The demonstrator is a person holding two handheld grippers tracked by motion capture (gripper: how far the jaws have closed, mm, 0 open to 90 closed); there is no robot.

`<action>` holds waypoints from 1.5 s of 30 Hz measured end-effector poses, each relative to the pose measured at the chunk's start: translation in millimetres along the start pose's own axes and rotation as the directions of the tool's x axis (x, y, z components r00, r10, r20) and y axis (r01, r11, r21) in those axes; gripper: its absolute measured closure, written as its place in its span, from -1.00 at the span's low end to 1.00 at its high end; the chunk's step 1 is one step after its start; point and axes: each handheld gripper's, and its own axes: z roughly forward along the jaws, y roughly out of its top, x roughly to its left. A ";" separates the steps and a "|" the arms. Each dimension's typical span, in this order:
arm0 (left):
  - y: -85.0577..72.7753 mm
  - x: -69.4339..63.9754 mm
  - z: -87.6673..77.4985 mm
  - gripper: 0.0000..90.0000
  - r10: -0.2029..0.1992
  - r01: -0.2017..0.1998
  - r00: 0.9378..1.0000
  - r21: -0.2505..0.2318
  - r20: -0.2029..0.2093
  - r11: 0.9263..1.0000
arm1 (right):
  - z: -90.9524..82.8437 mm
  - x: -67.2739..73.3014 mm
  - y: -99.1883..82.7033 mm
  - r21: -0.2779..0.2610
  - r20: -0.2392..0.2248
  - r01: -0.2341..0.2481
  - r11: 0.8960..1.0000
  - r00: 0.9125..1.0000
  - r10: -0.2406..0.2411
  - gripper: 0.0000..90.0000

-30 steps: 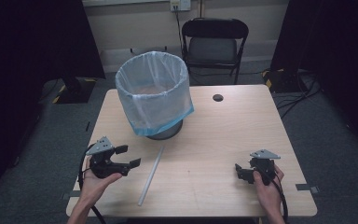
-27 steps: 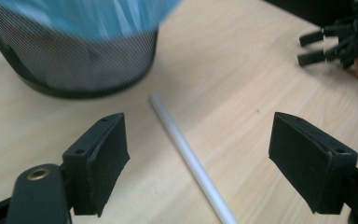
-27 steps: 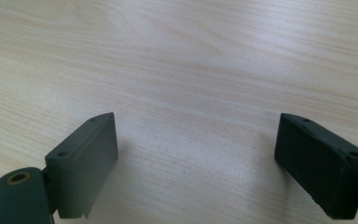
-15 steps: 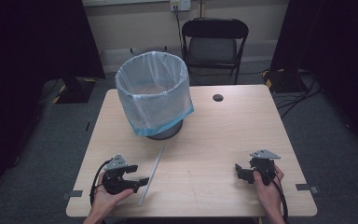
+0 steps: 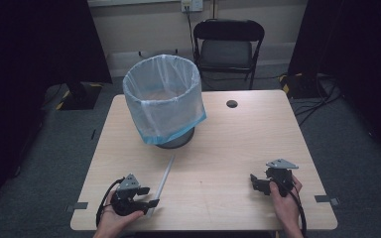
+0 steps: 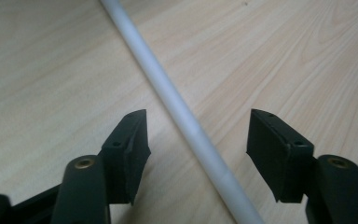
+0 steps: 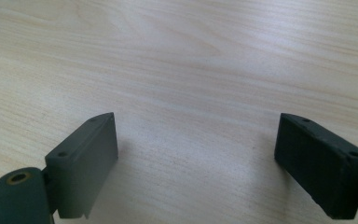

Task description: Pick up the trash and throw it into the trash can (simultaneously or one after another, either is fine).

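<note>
The white tube (image 6: 186, 121) lies flat on the desk (image 5: 238, 144), slanting from near the bin (image 5: 163, 99) toward the left tongs (image 5: 146, 201). Those tongs have just been closing and straddle the tube, pads not touching it. The right tongs (image 5: 257, 182) gape wide, holding nothing, over bare desk.

Matt white plastic tube (image 6: 186, 122) — pale, smooth wood-grain table (image 5: 238, 144).

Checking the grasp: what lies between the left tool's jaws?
The white tube, lying on the table, untouched, gaps both sides; left gripper view.
</note>
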 end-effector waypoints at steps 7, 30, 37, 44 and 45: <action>-0.5 -5.9 8.5 0.10 0.086 -0.086 0.996 0.039 0.002 0.996 | 0.0 0.0 0.0 0.000 0.000 0.000 1.000 1.000 0.000 -0.72; -2.0 -1.6 7.1 0.72 0.134 -0.133 0.989 0.034 -0.054 0.991 | 0.0 -0.1 0.0 0.000 0.000 0.000 1.000 1.000 0.000 -0.72; -1.4 -7.5 8.0 0.77 0.146 -0.143 0.987 0.041 -0.069 0.989 | 0.0 0.0 0.0 0.000 0.000 0.000 1.000 1.000 0.000 -0.72; -1.9 -4.4 7.3 0.78 0.139 -0.138 0.989 0.033 -0.055 0.990 | 0.0 -0.1 0.0 0.000 0.000 0.000 1.000 1.000 0.000 -0.72; -2.1 -4.1 7.2 0.78 0.125 -0.123 0.991 0.031 -0.050 0.992 | 0.0 -0.1 0.0 0.000 0.000 0.000 1.000 1.000 0.000 -0.72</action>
